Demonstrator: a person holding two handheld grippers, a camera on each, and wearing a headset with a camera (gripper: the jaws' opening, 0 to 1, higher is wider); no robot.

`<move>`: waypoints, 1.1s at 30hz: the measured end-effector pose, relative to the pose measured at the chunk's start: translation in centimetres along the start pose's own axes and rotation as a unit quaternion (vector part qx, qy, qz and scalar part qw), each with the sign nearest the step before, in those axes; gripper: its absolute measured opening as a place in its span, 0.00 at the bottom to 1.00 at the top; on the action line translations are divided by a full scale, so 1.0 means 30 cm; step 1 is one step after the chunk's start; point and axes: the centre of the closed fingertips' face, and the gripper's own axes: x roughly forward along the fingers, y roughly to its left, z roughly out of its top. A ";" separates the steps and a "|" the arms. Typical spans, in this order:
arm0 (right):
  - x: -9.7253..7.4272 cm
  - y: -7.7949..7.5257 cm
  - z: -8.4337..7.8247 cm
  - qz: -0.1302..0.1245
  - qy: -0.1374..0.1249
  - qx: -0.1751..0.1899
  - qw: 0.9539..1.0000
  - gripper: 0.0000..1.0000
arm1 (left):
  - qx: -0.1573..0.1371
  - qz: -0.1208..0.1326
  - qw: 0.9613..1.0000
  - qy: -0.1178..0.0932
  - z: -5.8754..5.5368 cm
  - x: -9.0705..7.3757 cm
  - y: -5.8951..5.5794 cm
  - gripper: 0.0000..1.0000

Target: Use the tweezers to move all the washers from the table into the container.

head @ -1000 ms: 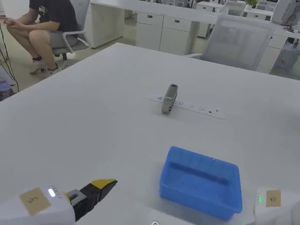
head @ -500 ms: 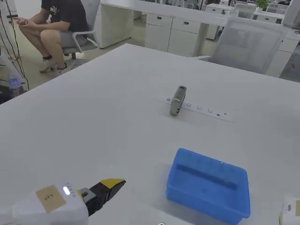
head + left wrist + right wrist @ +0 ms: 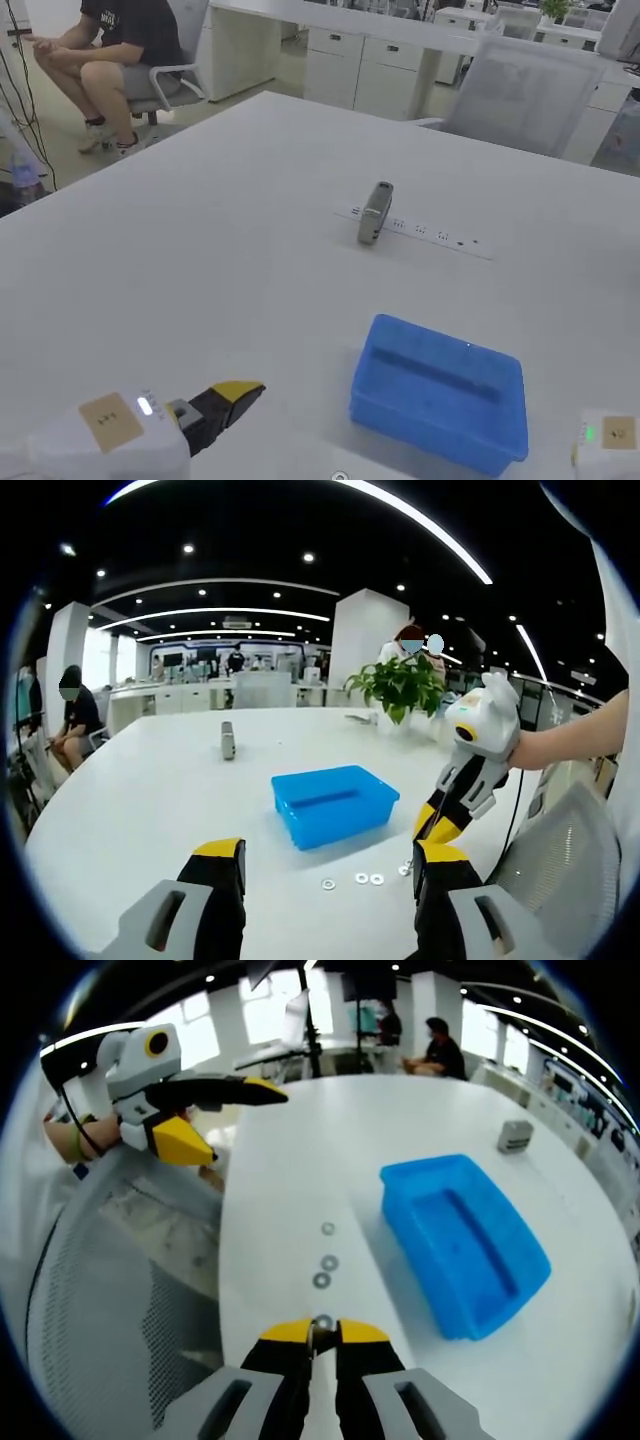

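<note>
Right gripper view | tweezers (image 3: 315,1338) over washers (image 3: 329,1262) | container (image 3: 470,1250) beside | grey device (image 3: 515,1136) beyond

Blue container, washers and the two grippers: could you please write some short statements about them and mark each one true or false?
1. The blue container already holds several washers. False: its inside looks empty, and the washers lie in a row on the table beside it.
2. The left gripper has its jaws wide apart. True.
3. The right gripper is wide open. False: its jaws are nearly together, on a thin thing that is probably the tweezers.
4. A small grey device stands on the table beyond the container. True.
</note>
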 end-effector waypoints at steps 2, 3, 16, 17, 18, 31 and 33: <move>0.001 -0.002 0.000 -0.002 0.003 -0.006 1.000 0.04 | 0.001 0.000 1.000 -0.001 0.001 0.000 0.001 0.68; 0.001 -0.002 0.000 -0.002 0.004 -0.006 1.000 0.04 | 0.000 0.000 1.000 -0.001 0.000 0.000 0.001 0.68; 0.003 0.005 0.000 0.000 0.020 -0.013 1.000 0.04 | 0.002 0.000 1.000 0.000 -0.001 -0.002 0.001 0.68; 0.004 0.006 0.001 0.000 0.020 -0.015 1.000 0.04 | 0.002 0.000 1.000 0.000 -0.001 -0.002 0.002 0.68; 0.005 0.007 0.002 0.000 0.021 -0.015 1.000 0.04 | 0.001 0.000 1.000 0.000 -0.001 -0.002 0.001 0.68; 0.005 -0.008 0.004 -0.011 -0.042 0.044 0.998 0.05 | 0.004 0.001 1.000 0.003 -0.004 -0.002 0.003 0.67; 0.004 -0.012 -0.002 -0.016 -0.045 0.047 0.998 0.05 | 0.004 0.000 1.000 0.004 -0.005 -0.001 0.002 0.67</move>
